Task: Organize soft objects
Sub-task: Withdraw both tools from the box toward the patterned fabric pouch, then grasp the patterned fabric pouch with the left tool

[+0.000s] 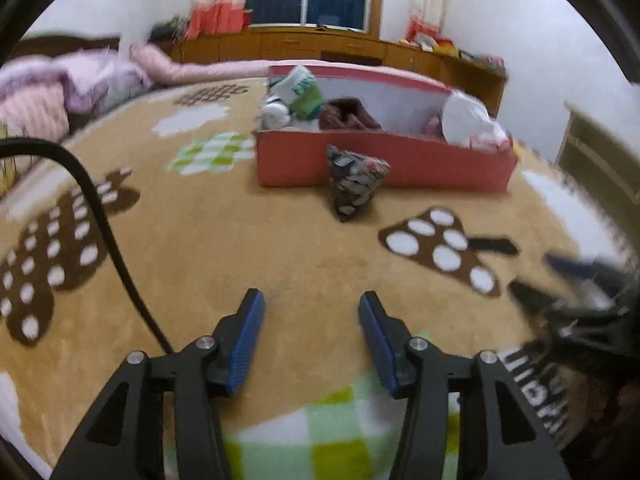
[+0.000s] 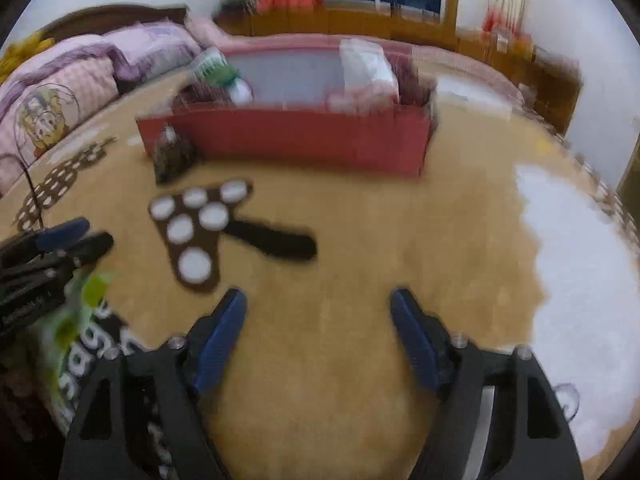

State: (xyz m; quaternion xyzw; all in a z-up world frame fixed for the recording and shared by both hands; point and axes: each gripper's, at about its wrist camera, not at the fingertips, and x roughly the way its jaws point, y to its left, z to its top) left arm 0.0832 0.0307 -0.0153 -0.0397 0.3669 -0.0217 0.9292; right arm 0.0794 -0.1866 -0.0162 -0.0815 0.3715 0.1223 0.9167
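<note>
A red box (image 1: 384,164) stands on the tan blanket and holds several soft items: a green-white bundle (image 1: 304,90), a maroon cloth (image 1: 348,114) and a white bag (image 1: 468,120). A dark patterned soft pouch (image 1: 354,180) leans against the box's front; it also shows in the right wrist view (image 2: 172,154) by the box (image 2: 296,140). My left gripper (image 1: 311,304) is open and empty above the blanket, well short of the pouch. My right gripper (image 2: 318,300) is open and empty; it shows blurred at the right in the left wrist view (image 1: 560,284).
Pink and purple bedding (image 1: 60,88) lies piled at the left. A black cable (image 1: 104,232) crosses the blanket. Wooden cabinets (image 1: 320,46) run below the window. The blanket (image 1: 240,240) has brown spotted patches and a green checked patch near me.
</note>
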